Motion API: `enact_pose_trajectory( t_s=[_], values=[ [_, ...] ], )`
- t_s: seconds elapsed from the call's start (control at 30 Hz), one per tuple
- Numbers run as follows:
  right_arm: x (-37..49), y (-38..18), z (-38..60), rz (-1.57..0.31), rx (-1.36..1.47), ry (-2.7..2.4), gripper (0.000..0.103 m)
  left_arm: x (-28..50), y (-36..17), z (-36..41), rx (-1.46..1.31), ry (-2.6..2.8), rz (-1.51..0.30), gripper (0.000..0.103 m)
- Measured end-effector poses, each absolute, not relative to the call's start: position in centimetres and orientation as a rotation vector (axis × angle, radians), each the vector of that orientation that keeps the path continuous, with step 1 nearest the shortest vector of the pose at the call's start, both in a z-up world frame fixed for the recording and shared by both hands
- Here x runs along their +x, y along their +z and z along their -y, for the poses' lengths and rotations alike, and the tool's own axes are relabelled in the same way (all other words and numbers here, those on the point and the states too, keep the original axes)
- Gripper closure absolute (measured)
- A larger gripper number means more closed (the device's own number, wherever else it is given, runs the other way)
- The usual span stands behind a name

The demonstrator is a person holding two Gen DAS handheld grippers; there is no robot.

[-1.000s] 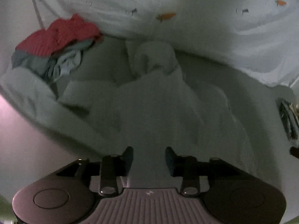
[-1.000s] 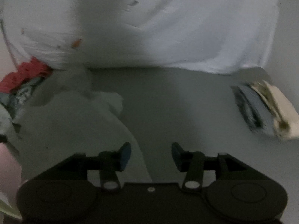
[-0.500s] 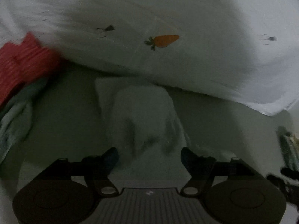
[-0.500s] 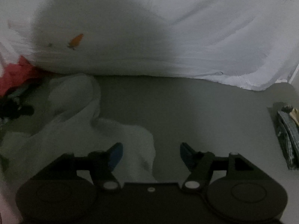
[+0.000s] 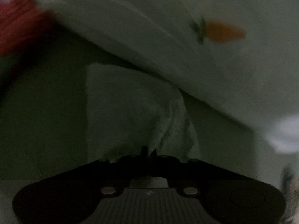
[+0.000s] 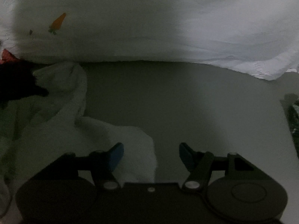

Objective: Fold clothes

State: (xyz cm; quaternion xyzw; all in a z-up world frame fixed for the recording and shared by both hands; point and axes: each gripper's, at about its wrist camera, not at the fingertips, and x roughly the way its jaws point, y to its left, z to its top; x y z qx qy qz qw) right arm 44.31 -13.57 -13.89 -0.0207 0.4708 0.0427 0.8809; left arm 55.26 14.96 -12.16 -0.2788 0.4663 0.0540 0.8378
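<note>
Ahead of us: white quilt (image 6: 149,28), carrot-printed, banked across the whole far side in both views, its lower edge closing the way forward. Left: red cloth (image 5: 16,22) heaped at the far corner, just beside the quilt. Centre-left: pale garment (image 6: 78,112), rumpled, running from the quilt's edge toward us; our left gripper (image 5: 148,152) sits pinched into its fabric, pressed close beneath the quilt with little room above. Centre to right: bare grey sheet (image 6: 186,102), flat, passable; our right gripper (image 6: 151,154) stands spread over the garment's near corner. Far right: dark folded item (image 6: 293,112) at the edge.
</note>
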Motion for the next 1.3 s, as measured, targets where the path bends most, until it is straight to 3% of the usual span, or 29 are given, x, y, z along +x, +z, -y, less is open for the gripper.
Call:
enact_pose_trajectory(
  t_s=[0.1, 0.23, 0.43, 0.77, 0.93, 1.0, 1.03, 1.07, 1.17, 1.3],
  values=[
    [42.0, -12.6, 14.8, -0.935, -0.063, 0.057, 0.039, 47.1, -7.5, -16.1, -0.644, 0.134, -0.922, 0.102],
    [38.5, -11.5, 17.3, -0.942, 0.011, 0.045, 0.039, 35.6, -3.8, -16.3, -0.594, 0.169, -0.972, 0.102],
    [35.6, -11.8, 18.4, -0.966, 0.032, 0.037, 0.039, 22.6, -9.1, -15.7, -0.523, 0.377, -1.26, 0.102],
    [38.6, -12.0, 9.1, -0.872, -0.124, 0.272, 0.038, 19.2, -13.6, -13.8, -0.532, 0.316, -1.293, 0.101],
    [44.0, -17.3, 3.4, -1.022, -0.319, 0.333, 0.038, 18.8, -14.1, -13.0, -0.485, 0.277, -1.282, 0.1],
    [45.6, -18.8, 3.3, -1.151, -0.221, 0.39, 0.048, 19.0, -13.7, -12.7, -0.448, 0.263, -1.27, 0.1],
    [45.8, -18.4, 3.6, -1.154, -0.183, 0.392, 0.08, 19.1, -13.5, -12.5, -0.43, 0.256, -1.263, 0.1],
    [45.8, -18.0, 3.9, -1.146, -0.156, 0.385, 0.096, 19.2, -13.3, -12.4, -0.412, 0.248, -1.257, 0.1],
    [44.2, -14.1, 5.8, -1.007, -0.146, 0.29, 0.101, 19.5, -12.3, -12.2, -0.356, 0.225, -1.224, 0.1],
    [38.0, -3.5, 11.7, -0.669, -0.233, -0.018, 0.102, 21.5, -8.8, -10.9, -0.309, 0.142, -1.087, 0.1]
  ],
)
